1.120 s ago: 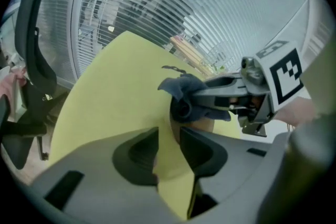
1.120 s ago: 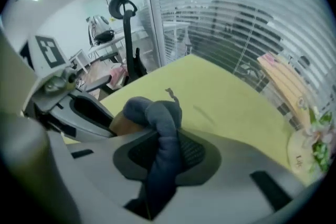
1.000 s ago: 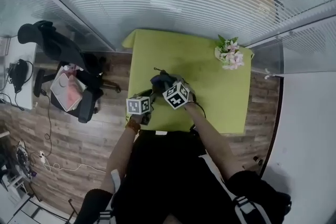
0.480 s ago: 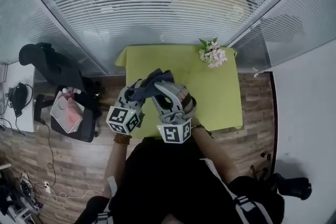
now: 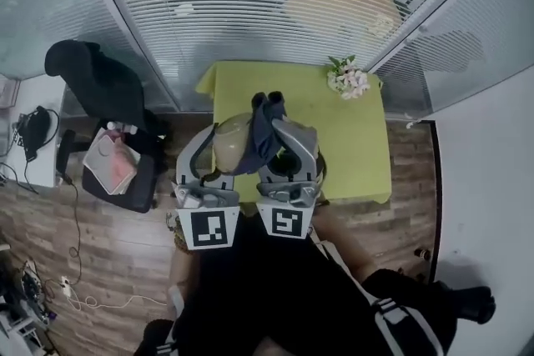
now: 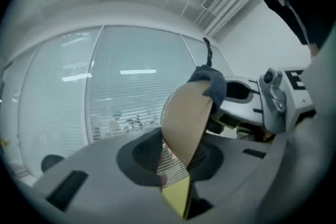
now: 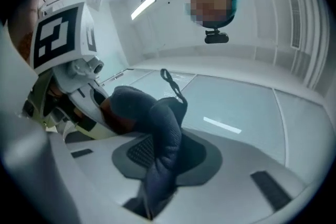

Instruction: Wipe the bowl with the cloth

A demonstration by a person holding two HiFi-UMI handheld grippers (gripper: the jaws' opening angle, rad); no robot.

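Both grippers are held up above the green desk (image 5: 334,137), side by side. The left gripper (image 6: 176,157) has the tan bowl (image 6: 184,118) by its rim. Its jaws have just been closing, and they now stand narrow with the rim pinched between them and the bowl tilted on edge. The right gripper (image 7: 165,157) holds the dark blue cloth (image 7: 163,134). Its jaws have just been opening slightly, yet the cloth is bunched between the pads and rises out of them. From there the cloth reaches across to the bowl and drapes over the rim on the side nearest the right gripper. A bunch of flowers (image 5: 349,82) lies at the desk's far right corner.
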